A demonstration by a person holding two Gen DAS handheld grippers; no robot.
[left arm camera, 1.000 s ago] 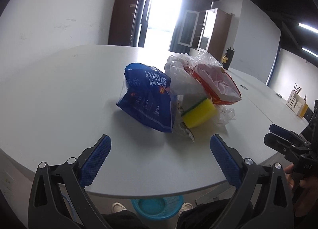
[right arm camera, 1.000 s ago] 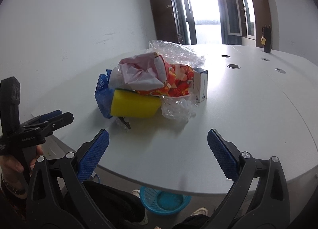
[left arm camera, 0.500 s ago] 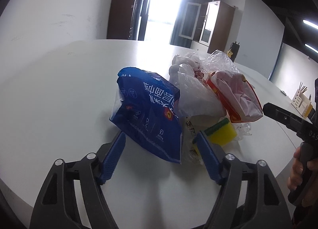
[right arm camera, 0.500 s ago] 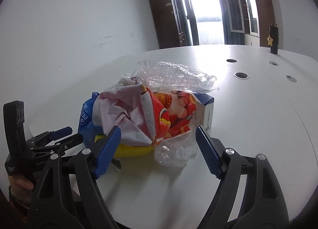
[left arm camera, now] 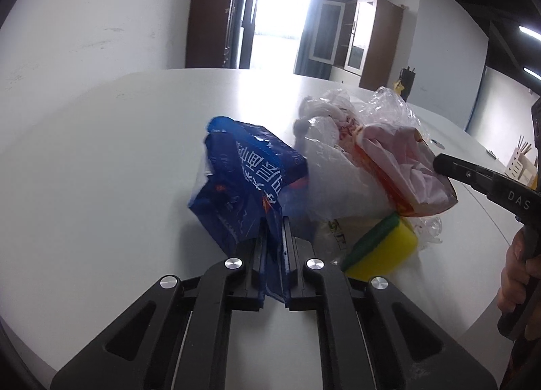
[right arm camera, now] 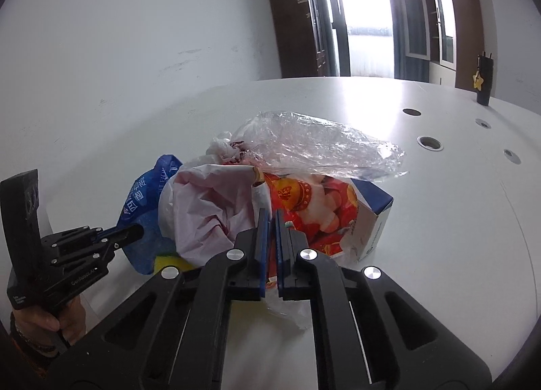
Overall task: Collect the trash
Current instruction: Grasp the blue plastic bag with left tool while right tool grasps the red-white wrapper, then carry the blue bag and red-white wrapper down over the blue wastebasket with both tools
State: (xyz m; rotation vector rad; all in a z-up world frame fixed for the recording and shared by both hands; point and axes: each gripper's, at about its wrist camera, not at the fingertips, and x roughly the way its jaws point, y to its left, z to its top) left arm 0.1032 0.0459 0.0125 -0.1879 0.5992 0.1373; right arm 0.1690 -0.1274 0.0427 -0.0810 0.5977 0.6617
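Change since the earlier frames: both grippers came in from the near table edge to the trash pile, and their jaws have just been closing, from wide apart to pressed together on the trash
Left gripper [left arm camera: 274,238]: lower centre of the left wrist view, blue pads nearly together, pinching a fold of the crinkled blue plastic packet with white lettering [left arm camera: 247,184]; in the right wrist view it shows at lower left [right arm camera: 135,230], its tip against the blue packet
Right gripper [right arm camera: 272,238]: lower centre of the right wrist view, pads nearly meeting, clamped on the edge of the red and orange printed plastic wrapper [right arm camera: 314,200], which has pale pink paper inside; in the left wrist view its black tip comes in from the right edge [left arm camera: 439,163] and meets the same wrapper
Trash pile: on the white round table [left arm camera: 101,170], centre of both views
Clear crumpled plastic film [right arm camera: 321,146]: lying on top of the pile
Yellow sponge with green scouring layer [left arm camera: 382,248]: on the table at the pile's near right in the left view
White and blue cardboard box [right arm camera: 372,221]: just right of the red wrapper, touching it
Person's hand [right arm camera: 50,325]: lower left of the right view, around the left gripper's handle
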